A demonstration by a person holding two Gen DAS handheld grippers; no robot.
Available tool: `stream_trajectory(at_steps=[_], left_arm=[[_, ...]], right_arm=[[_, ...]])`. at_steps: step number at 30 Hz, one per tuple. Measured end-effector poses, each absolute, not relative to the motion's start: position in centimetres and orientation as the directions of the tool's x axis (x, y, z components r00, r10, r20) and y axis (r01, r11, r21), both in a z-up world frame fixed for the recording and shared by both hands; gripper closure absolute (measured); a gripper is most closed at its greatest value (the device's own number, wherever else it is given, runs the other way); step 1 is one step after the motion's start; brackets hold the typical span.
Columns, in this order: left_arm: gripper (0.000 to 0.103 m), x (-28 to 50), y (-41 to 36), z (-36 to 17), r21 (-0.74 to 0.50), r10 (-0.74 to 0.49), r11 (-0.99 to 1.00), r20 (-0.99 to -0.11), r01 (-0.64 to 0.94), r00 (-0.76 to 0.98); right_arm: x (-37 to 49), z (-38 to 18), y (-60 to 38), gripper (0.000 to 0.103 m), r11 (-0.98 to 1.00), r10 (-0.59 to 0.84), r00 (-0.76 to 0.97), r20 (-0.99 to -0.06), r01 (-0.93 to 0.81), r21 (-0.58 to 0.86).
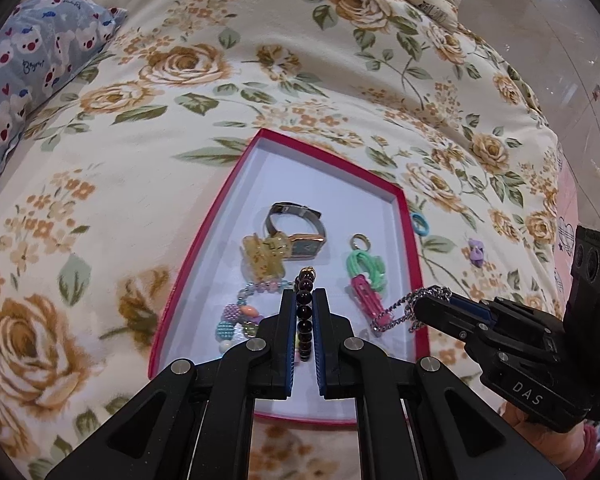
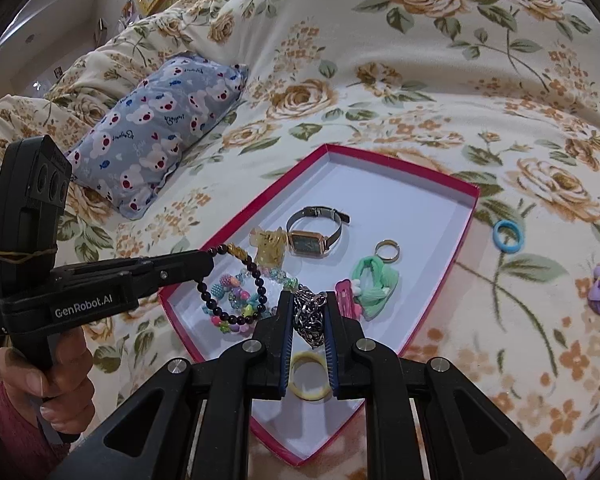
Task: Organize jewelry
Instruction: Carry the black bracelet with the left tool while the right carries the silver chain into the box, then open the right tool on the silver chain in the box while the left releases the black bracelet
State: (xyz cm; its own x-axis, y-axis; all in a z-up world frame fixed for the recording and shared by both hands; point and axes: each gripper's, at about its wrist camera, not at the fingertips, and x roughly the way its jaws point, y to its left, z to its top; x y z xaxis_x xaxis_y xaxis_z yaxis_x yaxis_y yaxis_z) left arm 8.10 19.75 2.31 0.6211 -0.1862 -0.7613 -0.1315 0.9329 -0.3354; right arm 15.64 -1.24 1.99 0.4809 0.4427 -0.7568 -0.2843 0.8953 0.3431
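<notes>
At the lower centre, the left tongs (image 1: 304,300) pinch a dark bead bracelet (image 1: 305,312) and the right tongs (image 2: 309,308) pinch a metal chain (image 2: 309,316) over the red tray (image 2: 466,216); next, I think, both need lowering and releasing.

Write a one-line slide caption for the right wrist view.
Right gripper holds a silver chain over the red tray; left gripper carries a dark bead bracelet.
</notes>
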Motion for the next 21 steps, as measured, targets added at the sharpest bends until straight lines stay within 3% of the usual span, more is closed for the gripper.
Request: stream_trajectory(at_steps=[21], left_arm=[[0.096, 10.0, 21.7, -2.1, -0.327, -0.150, 0.914, -0.822, -0.240, 0.550]], right_arm=[[16.4, -2.7, 0.5, 0.089, 0.895, 0.435, 0.377, -0.817, -0.279, 0.348]])
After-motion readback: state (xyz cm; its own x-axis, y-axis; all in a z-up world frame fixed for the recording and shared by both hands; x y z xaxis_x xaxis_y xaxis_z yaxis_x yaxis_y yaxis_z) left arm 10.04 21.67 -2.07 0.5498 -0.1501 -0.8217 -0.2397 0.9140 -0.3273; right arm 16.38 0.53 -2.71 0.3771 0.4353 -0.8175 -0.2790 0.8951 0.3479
